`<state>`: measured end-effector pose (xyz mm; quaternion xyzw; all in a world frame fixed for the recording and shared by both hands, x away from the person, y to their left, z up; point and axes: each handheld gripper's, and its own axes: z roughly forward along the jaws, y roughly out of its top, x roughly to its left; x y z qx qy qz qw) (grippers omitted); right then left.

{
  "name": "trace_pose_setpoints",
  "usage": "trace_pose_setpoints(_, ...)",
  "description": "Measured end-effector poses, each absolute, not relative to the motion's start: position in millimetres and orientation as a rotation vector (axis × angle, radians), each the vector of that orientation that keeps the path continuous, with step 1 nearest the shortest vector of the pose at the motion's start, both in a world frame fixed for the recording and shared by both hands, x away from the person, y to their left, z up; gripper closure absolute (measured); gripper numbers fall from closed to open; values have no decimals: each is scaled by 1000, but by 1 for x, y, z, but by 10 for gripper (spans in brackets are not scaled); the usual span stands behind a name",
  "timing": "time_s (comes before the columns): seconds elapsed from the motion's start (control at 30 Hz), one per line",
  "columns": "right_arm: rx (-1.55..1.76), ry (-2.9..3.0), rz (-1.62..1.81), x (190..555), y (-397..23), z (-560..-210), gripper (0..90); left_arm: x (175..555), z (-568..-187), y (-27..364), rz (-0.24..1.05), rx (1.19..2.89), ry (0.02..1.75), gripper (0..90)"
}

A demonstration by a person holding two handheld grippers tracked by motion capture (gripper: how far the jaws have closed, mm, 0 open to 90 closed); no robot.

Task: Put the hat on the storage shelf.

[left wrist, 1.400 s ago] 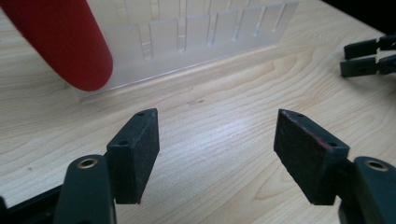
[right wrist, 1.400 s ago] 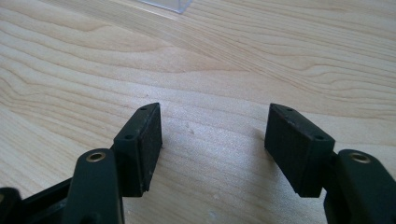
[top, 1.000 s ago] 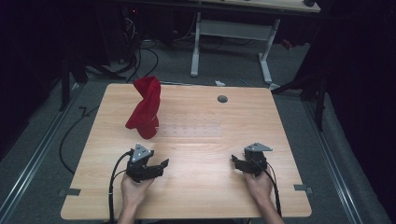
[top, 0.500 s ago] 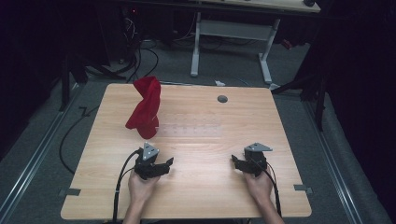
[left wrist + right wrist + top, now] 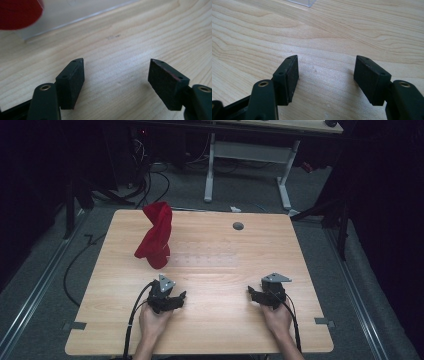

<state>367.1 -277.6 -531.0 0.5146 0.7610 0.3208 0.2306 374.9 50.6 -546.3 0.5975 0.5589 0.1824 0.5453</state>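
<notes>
A red cloth (image 5: 155,236) stands bunched up at the back left of the wooden table (image 5: 210,330); its edge shows as a red patch (image 5: 18,12) in the left gripper view's top left corner. A clear flat sheet (image 5: 202,254) lies mid-table beside it, seen as a pale sheet (image 5: 75,10) in the left gripper view. My left gripper (image 5: 176,297) rests on the table near the front left, open and holding nothing (image 5: 116,75). My right gripper (image 5: 252,293) rests near the front right, open with nothing between its jaws (image 5: 327,72).
A small dark round grommet (image 5: 238,226) sits in the table's back right area. Cables (image 5: 135,315) trail from the left gripper off the front edge. Behind the table stand a white desk frame (image 5: 247,165) and dark cables on the floor.
My left gripper has shifted slightly to the right and a bit nearer the front edge. The right gripper and the cloth have stayed put.
</notes>
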Motion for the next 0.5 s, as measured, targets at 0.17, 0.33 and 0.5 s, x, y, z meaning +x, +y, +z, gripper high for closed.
trace_pose_setpoints(0.17, 1416, 2093, 885, 367, -278, -531, 368, 375, -546, 51, 425, 1418, 1327, 268)
trace_pose_setpoints(0.33, 1416, 2093, 885, 367, -278, -531, 367, 375, -546, 51, 422, 1418, 1327, 265)
trace_pose_setpoints(0.5, 1413, 2097, 887, 367, -278, -531, 367, 375, -546, 51, 420, 1410, 1331, 276)
